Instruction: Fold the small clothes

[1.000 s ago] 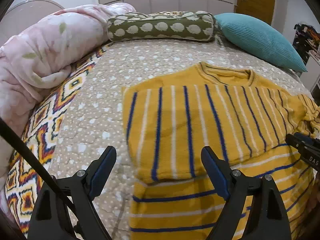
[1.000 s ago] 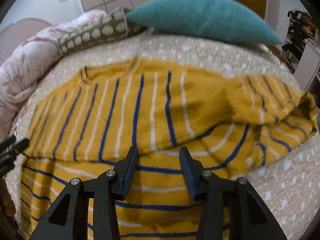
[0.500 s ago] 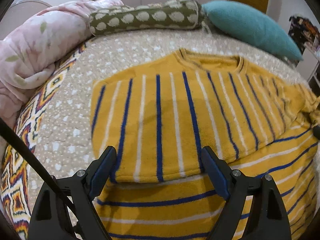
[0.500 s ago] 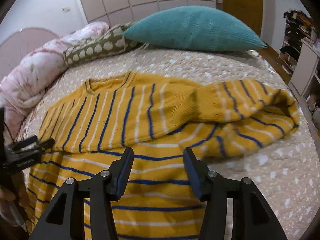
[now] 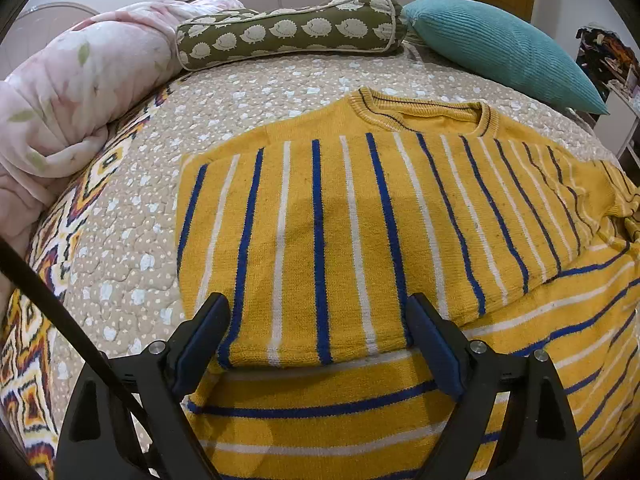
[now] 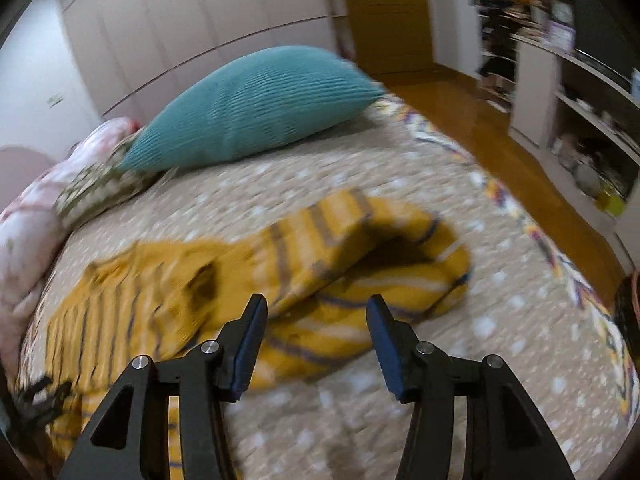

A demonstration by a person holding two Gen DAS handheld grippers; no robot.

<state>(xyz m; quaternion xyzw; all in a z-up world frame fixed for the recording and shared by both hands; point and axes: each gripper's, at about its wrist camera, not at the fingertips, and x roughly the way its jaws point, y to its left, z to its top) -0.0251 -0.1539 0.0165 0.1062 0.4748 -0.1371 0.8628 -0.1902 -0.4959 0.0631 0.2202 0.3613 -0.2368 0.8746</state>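
Observation:
A yellow sweater with blue and white stripes [image 5: 360, 240] lies on the bed, its left sleeve folded flat across the chest. My left gripper [image 5: 318, 316] is open and empty, hovering over the folded sleeve's cuff end. In the blurred right wrist view the sweater [image 6: 280, 280] has its other sleeve bunched in a raised loop at the right. My right gripper [image 6: 316, 316] is open and empty, just in front of that bunched sleeve. The left gripper [image 6: 36, 396] shows dimly at the lower left of the right wrist view.
The bed has a beige dotted quilt [image 5: 248, 104]. A pink duvet [image 5: 68, 96], a green hedgehog bolster [image 5: 292, 30] and a teal pillow [image 5: 504, 48] lie at its head. In the right wrist view, wooden floor [image 6: 480, 120] and white shelves [image 6: 568, 112] lie past the bed's right edge.
The left gripper has moved right and now sits centred over the folded sleeve. The right gripper has swung right and back towards the bunched sleeve and the bed's right side.

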